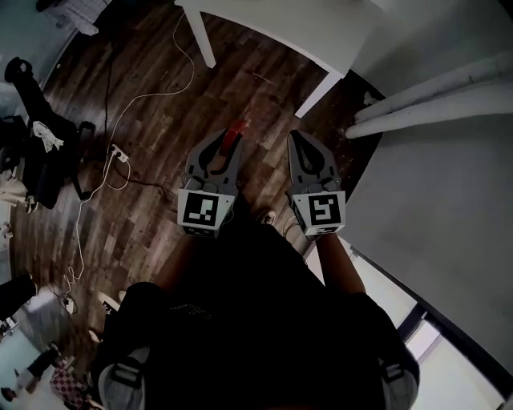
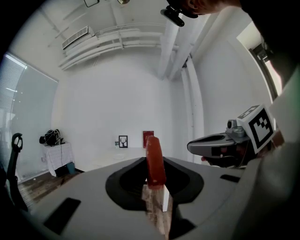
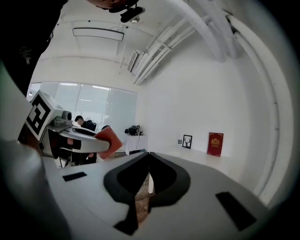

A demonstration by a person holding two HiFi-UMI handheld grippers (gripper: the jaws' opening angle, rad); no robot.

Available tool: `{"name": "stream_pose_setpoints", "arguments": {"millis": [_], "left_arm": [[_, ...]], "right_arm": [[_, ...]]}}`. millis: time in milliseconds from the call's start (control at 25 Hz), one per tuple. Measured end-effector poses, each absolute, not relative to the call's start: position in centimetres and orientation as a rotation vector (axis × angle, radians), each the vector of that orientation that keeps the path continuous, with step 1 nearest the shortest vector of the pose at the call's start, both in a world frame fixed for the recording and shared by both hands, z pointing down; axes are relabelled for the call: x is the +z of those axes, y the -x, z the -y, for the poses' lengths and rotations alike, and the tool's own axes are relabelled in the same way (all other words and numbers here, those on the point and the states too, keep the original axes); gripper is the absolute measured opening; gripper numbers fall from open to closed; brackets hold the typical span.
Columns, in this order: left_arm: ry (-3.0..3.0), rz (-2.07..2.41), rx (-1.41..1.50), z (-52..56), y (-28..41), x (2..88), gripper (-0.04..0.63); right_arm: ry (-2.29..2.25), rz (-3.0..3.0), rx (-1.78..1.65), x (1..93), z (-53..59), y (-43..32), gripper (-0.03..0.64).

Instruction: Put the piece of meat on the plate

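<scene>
Your left tool (image 1: 227,146) pinches the red piece of meat (image 2: 154,159) at its jaw tips, and the meat stands upright above them. Your right tool (image 1: 298,138) is pressed together with nothing between. Both hang side by side over the wooden floor (image 1: 160,120), near the white desk (image 1: 321,24).

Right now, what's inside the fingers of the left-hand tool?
A red piece of meat, pinched between the fingers of the left gripper, its far end sticking out past their tips. The gripped end is covered by them.
</scene>
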State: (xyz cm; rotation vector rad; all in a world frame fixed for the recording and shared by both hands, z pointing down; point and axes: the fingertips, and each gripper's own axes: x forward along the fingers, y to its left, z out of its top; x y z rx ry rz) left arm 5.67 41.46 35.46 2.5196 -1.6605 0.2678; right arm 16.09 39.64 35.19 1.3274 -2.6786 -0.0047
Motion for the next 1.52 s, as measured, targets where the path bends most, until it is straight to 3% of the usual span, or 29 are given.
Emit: {"name": "stream_pose_setpoints", "arguments": {"millis": [560,1120,1520], "left_arm": [[-2.445,1.738,0.205,-32.9,6.5,35.6,0.089],[-2.395,1.756,0.245,-25.0,8.8,37.2,0.089],[-2.38,1.826,0.441,-12.0,8.4,36.7,0.089]], "right_arm": [[-1.018,2.658,-0.1,35.3,-31.1,-5.0,0.021],[-0.926,2.699,-0.024,37.0,-21.8,-1.4,0.021],[-0.771,2.82,-0.005,36.7,-8.5,0.4,0.021]]}}
